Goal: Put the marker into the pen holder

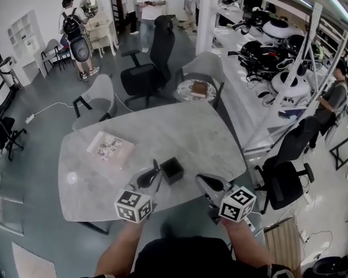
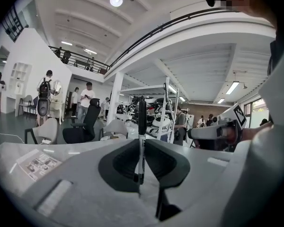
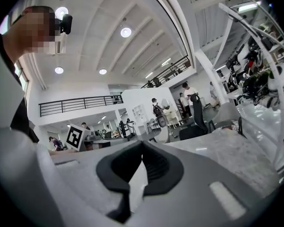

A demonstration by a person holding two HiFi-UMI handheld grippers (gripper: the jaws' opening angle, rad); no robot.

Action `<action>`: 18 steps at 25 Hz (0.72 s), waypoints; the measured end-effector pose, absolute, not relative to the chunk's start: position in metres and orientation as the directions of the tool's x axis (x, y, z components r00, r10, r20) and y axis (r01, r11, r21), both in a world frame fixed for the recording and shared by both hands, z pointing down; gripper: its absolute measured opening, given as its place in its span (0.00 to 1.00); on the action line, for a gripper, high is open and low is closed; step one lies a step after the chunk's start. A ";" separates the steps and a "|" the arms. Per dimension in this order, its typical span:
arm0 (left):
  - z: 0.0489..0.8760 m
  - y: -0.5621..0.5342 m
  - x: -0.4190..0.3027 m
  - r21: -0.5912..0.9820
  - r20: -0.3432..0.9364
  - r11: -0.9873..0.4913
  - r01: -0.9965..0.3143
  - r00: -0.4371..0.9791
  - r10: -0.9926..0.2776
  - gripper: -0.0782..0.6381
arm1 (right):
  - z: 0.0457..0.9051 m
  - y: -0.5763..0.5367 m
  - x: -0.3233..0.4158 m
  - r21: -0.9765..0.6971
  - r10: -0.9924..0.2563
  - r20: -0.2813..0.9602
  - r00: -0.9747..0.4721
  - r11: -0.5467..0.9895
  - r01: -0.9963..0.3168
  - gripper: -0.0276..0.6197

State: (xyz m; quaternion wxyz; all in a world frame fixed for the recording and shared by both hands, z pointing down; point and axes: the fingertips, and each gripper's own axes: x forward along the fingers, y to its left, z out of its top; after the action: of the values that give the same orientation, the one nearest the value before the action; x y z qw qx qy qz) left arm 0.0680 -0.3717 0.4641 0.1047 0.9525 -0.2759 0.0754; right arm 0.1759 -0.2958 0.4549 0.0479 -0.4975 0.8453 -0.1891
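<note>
**A:** Left gripper [image 2: 141, 142] status?

**B:** Jaws clamped on the slim white-barrelled marker with the black cap [image 2: 141, 126]. In the left gripper view its long axis runs 12-to-6, dead centre. The cap end is at 12, past the fingertips, and the other end sits down in the hollow between the pads. It lines up with the room's columns, so I judge it near upright, cap up.

**A:** Right gripper [image 3: 141, 143]?

**B:** Jaws pressed together with nothing between them. It hangs over the near edge of the pale grey stone-look table [image 1: 180, 126].

**A:** Target?

**B:** The small black square pen holder [image 1: 171, 169] stands open side up near the table's 6 o'clock edge, between the two grippers. In the head view it's at roughly 2 o'clock from the left gripper's tips, just beside them, and at about 10 o'clock from the right gripper, slightly further off.

**A:** So the left does it.

**B:** Yes, it's nearer and already loaded. My read is a short shift toward 2 o'clock to bring the marker's lower end over the opening, then straight down. The axis already looks right for that, so no re-orienting.

**A:** Obstructions?

**B:** I see none. The printed leaflet [image 1: 110, 148] lies at 10 o'clock from the left gripper, well apart and off the path.
</note>
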 end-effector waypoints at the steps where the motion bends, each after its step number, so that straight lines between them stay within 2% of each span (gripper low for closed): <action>1: 0.465 -0.379 0.066 0.161 0.200 -0.824 -0.544 0.835 -0.512 0.17 | 0.454 -0.305 0.173 -0.366 -0.856 0.107 -0.505 0.439 -0.821 0.05; 8: 0.480 -0.414 0.069 0.190 0.216 -0.767 -0.614 0.788 -0.577 0.17 | 0.461 -0.343 0.170 -0.381 -0.798 0.117 -0.591 0.514 -0.769 0.05; 18: 0.511 -0.430 0.118 0.196 0.258 -0.616 -0.763 0.646 -0.718 0.17 | 0.477 -0.364 0.234 -0.404 -0.663 0.130 -0.737 0.643 -0.651 0.05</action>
State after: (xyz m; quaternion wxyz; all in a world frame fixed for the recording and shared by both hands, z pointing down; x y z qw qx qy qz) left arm 0.1180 -0.4295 0.5106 0.1451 0.8955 -0.4136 0.0773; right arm 0.2336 -0.3645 0.4769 0.0150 -0.3625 0.9063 -0.2168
